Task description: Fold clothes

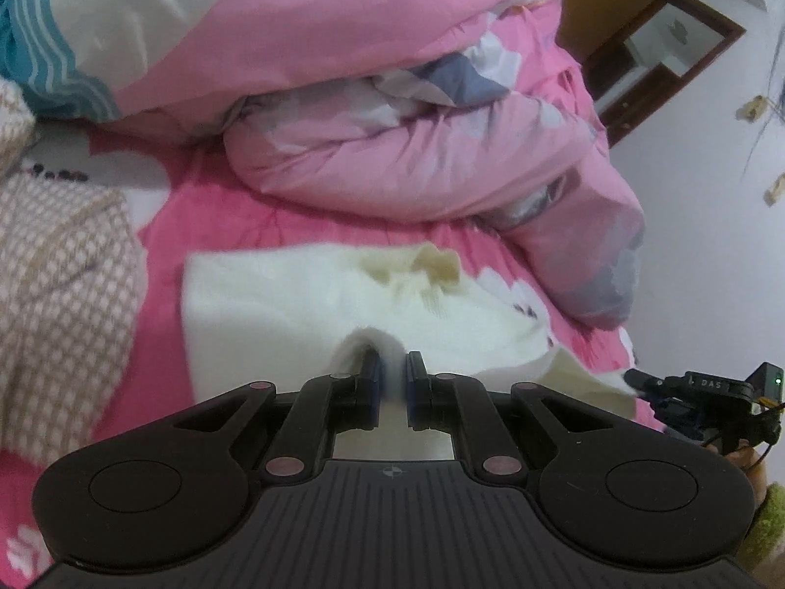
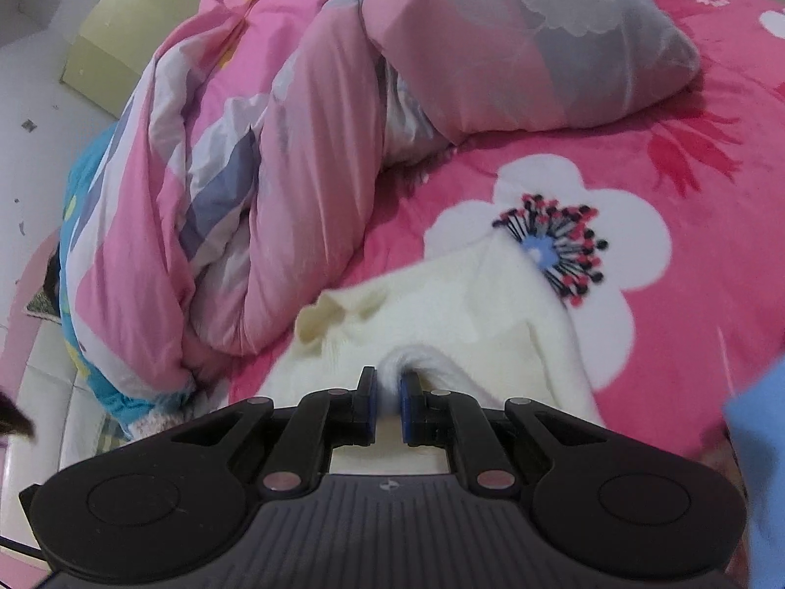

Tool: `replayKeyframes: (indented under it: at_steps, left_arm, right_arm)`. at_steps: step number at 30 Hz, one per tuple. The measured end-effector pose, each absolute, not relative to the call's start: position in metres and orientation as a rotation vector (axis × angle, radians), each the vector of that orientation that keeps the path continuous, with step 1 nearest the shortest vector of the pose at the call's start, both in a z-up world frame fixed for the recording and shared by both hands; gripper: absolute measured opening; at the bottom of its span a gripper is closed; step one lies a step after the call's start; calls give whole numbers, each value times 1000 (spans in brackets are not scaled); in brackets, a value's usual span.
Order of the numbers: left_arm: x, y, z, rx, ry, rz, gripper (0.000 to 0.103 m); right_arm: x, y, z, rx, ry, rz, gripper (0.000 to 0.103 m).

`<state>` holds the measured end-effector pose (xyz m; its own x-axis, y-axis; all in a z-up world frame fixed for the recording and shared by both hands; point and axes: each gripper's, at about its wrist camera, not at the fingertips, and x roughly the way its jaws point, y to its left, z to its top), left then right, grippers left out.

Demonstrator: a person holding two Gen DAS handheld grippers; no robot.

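bedsheet (image 2: 687, 294), pink with white flowers, is spread beyond both jaws. rumpled quilt (image 1: 392, 113) is heaped further ahead. cream sweater (image 1: 294, 304) is laid just ahead, its edge pinched by left gripper (image 1: 391, 378) and right gripper (image 2: 387, 392), jaws nearly closed.

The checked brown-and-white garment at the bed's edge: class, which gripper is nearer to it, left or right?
Left. The left gripper, pinching the white sweater, has the checked garment close beside it. The right gripper grips the sweater's far side; its view shows no checked garment.
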<state>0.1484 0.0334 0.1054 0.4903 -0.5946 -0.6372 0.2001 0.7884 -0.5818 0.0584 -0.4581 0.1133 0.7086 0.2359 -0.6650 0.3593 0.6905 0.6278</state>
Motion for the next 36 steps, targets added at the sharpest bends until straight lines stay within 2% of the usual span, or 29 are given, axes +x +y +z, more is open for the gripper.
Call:
replayKeyframes:
  at_steps: [12,21,29,31,33,36]
  left_arm:
    - [202,32,104,-514,913,-362,8]
    - [238,31,77,-511,933,-318,7]
    - [257,34,54,-510,968,-305,8]
    - [265,41,41,-582,1013,-284,12]
    - [273,50,27,-683,1060,-244,21]
    - [274,69,28,-842,995,-186,34]
  right_arm:
    - [139,-487,104,865,795,19,9]
    - [198,-494,83,867,830,47,9]
    - [215,-500,58,893,860,21,9]
    - [219,-504,47,929,871,11,9]
    - [224,-512,29,1019,902,-10,12]
    - [222,-530,4,1213,912,-45,19]
